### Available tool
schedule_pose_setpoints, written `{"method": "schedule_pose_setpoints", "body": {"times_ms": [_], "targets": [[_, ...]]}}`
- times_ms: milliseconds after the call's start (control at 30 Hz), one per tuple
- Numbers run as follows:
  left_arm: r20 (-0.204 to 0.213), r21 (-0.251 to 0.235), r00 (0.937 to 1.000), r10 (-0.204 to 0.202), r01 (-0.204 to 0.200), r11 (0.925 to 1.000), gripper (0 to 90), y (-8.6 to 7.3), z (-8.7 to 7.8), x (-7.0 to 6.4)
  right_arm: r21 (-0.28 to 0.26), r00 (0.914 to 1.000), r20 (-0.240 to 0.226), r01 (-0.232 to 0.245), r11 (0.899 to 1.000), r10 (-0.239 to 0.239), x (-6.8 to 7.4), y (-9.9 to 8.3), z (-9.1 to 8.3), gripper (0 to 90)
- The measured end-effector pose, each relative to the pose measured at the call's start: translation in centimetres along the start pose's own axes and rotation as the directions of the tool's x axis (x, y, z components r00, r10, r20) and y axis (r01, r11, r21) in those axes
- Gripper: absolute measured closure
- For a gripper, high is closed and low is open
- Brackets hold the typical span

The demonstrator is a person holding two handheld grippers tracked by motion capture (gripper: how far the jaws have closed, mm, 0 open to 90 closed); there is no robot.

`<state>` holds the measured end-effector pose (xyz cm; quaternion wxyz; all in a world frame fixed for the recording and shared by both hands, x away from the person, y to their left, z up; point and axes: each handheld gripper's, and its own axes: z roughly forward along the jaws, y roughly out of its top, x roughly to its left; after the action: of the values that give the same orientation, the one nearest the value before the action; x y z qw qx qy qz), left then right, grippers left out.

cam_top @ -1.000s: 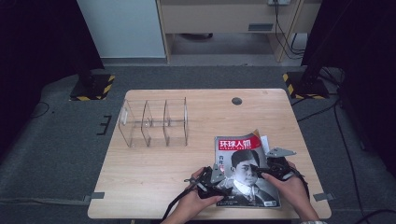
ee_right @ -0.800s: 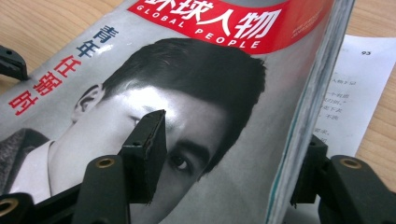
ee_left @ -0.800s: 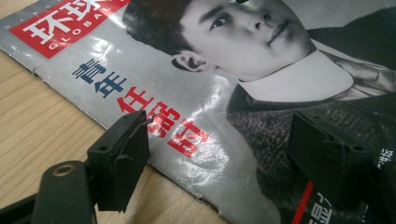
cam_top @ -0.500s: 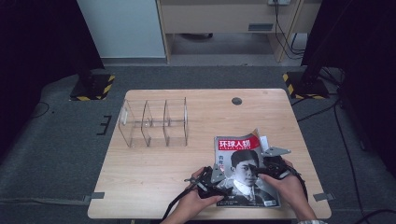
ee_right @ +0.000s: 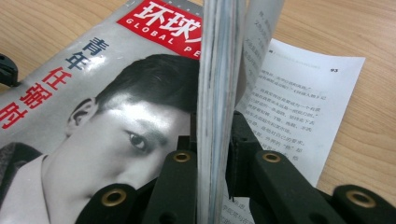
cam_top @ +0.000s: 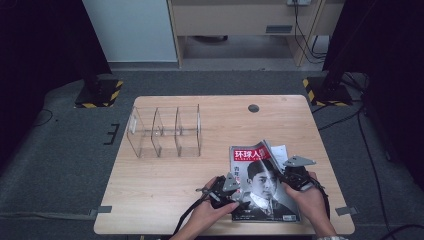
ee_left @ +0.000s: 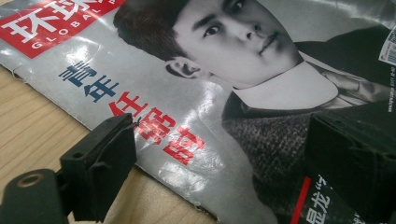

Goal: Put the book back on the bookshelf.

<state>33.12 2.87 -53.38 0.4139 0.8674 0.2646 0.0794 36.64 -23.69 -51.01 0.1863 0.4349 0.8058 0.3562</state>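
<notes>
A magazine [cam_top: 263,176] with a red title block and a portrait cover lies on the wooden table [cam_top: 165,185] near its front edge. My right gripper [cam_top: 291,176] is shut on a bundle of the magazine's pages [ee_right: 215,84] at the right edge, lifting them upright off a printed inner page [ee_right: 299,116]. My left gripper [cam_top: 228,188] is open at the magazine's left edge. One of its fingers [ee_left: 100,165] stands over the wood beside the cover [ee_left: 196,107], and the other finger [ee_left: 355,158] is over the cover.
A clear acrylic organiser [cam_top: 165,131] with three compartments stands at the table's left middle. A round cable hole [cam_top: 253,108] sits near the far edge. Yellow-and-black stand feet [cam_top: 98,92] rest on the floor beyond the table.
The right gripper and the lifted page edge have shifted slightly to the left. The left gripper has hardly moved.
</notes>
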Motion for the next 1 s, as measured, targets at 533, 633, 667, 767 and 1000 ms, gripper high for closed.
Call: {"method": "schedule_pose_setpoints", "body": {"times_ms": [533, 633, 667, 767, 1000], "targets": [[-0.041, -0.047, 0.9916, -0.123, 0.121, 0.9915, 5.2, 0.4, -0.5, 3.2, -0.050, 0.9996, -0.028, -0.004, 0.999, 0.003, 0.4, 0.6, -1.0, 87.6], [-0.038, -0.042, 0.9916, -0.124, 0.122, 0.9916, 5.3, 0.4, -0.4, 3.1, -0.077, 0.9992, -0.040, 0.000, 0.997, -0.003, 0.6, 0.8, -1.5, 87.7], [-0.036, -0.039, 0.9917, -0.124, 0.122, 0.9917, 5.3, 0.4, -0.4, 3.1, -0.081, 0.9992, -0.041, -0.001, 0.997, -0.002, 0.6, 0.9, -1.6, 87.7], [-0.029, -0.033, 0.9911, -0.130, 0.129, 0.9910, 4.8, 0.4, -0.3, 3.1, -0.101, 0.9987, -0.050, 0.003, 0.995, -0.008, 0.8, 1.0, -1.9, 87.7], [-0.011, -0.029, 0.9883, -0.152, 0.152, 0.9880, 4.5, 0.4, -0.2, 3.2, -0.142, 0.9970, -0.064, 0.034, 0.989, -0.043, 1.3, 1.5, -2.7, 87.8]]}}
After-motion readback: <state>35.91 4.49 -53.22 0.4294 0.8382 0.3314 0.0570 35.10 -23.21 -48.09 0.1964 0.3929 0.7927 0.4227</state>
